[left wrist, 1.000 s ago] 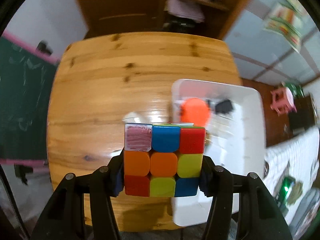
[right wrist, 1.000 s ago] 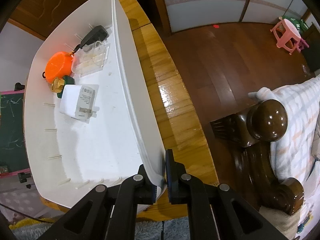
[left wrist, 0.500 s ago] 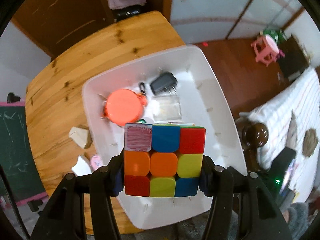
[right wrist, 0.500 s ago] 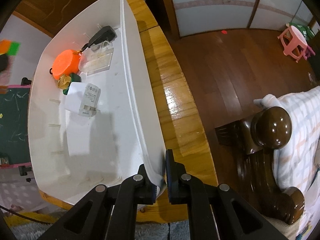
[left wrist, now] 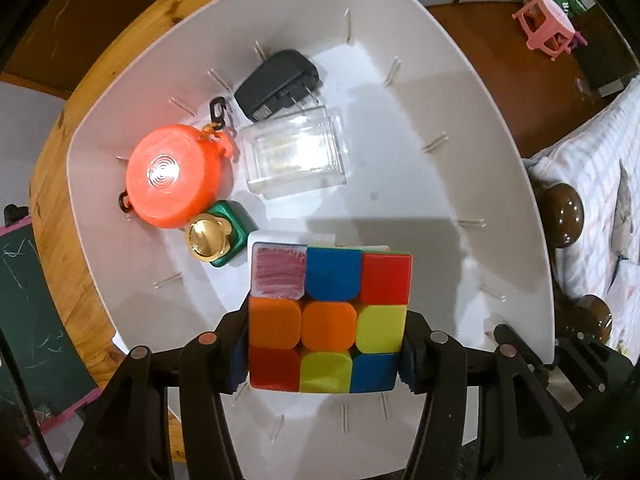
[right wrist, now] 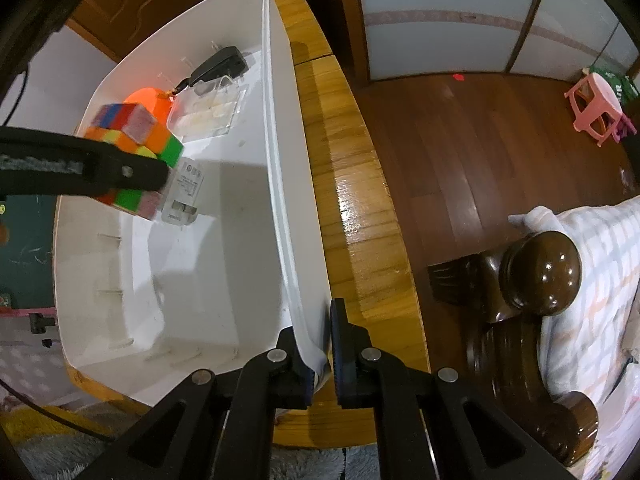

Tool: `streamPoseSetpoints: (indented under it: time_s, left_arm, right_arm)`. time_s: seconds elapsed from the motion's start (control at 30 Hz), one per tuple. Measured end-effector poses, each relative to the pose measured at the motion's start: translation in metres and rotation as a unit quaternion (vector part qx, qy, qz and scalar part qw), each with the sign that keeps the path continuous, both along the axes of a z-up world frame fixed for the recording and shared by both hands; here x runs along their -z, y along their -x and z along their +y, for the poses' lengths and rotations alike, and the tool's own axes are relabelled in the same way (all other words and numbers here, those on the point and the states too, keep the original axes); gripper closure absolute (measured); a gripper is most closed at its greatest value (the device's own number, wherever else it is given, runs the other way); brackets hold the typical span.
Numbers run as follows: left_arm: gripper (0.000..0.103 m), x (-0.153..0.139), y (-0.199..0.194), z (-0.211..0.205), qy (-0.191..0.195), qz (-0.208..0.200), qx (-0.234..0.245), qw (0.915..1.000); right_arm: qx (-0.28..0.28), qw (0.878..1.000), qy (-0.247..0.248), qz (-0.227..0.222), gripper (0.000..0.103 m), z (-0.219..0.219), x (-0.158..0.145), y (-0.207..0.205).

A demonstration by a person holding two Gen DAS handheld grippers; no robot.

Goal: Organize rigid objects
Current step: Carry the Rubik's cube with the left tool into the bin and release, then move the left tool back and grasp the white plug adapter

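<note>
A round wooden surface (left wrist: pixel 60 128) stands on a dark wood floor (right wrist: pixel 480 152), with a pink stool (right wrist: pixel 596 106) far off near the pale wall panels and a bed with a striped cover (right wrist: pixel 592 272) and dark rounded posts to the right. On the surface sits a white bin (left wrist: pixel 460 128), taking up most of its right side.

The left gripper (left wrist: pixel 322 354) points down into the bin and is clenched on a puzzle cube (left wrist: pixel 328 320), its pads pressing the cube's left and right faces. The cube hangs over the bin's near-middle floor, above a white charger (right wrist: pixel 185 196) whose edge shows just past the cube's far side. In the right wrist view the cube is seen over the bin's left part, with the charger partly under it; whether the two touch cannot be told.

Already lying in the bin, towards its far left: an orange round case (left wrist: pixel 174 176) with a black clip, a green and gold small thing (left wrist: pixel 218 240) just beside it on the near side, a clear plastic box (left wrist: pixel 296 156) to the right of the orange case, and a black plug adapter (left wrist: pixel 278 82) at the far end, touching the clear box.

The right gripper (right wrist: pixel 319 350) is clamped on the bin's near right corner, the thin white wall pinched between its two fingers.
</note>
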State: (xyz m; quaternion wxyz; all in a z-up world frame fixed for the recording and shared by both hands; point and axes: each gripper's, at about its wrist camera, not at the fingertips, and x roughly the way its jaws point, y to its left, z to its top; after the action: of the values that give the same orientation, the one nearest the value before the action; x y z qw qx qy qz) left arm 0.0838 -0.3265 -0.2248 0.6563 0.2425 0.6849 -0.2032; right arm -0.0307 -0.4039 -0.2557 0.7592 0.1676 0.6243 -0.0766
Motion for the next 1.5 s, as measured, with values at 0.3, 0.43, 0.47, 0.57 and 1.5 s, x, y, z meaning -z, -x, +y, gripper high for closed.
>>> streamPoseSetpoints:
  time_s: [0.3, 0.43, 0.47, 0.57, 1.5]
  left_arm:
    - [0.017, -0.009, 0.004, -0.001, 0.015, -0.01, 0.005, 0.9998]
    - [0.017, -0.017, 0.008, 0.003, 0.01, -0.023, 0.013, 0.9996]
    - [0.017, -0.018, 0.007, 0.003, 0.012, -0.024, 0.014, 0.9995]
    - [0.017, -0.028, 0.008, 0.01, 0.021, -0.032, 0.014, 0.9991]
    - [0.017, -0.161, -0.01, 0.184, 0.089, -0.199, -0.157, 0.9633]
  right_arm:
    - [-0.001, 1.0, 0.003, 0.007, 0.096, 0.002, 0.001, -0.003]
    - [0.002, 1.0, 0.001, 0.008, 0.096, 0.0, 0.001, -0.003]
    - [0.003, 1.0, 0.0, 0.008, 0.096, 0.0, 0.001, -0.003]
    - [0.006, 1.0, -0.001, 0.009, 0.096, -0.001, 0.002, -0.003]
    - [0.016, 0.999, -0.017, 0.039, 0.095, -0.005, 0.004, -0.009]
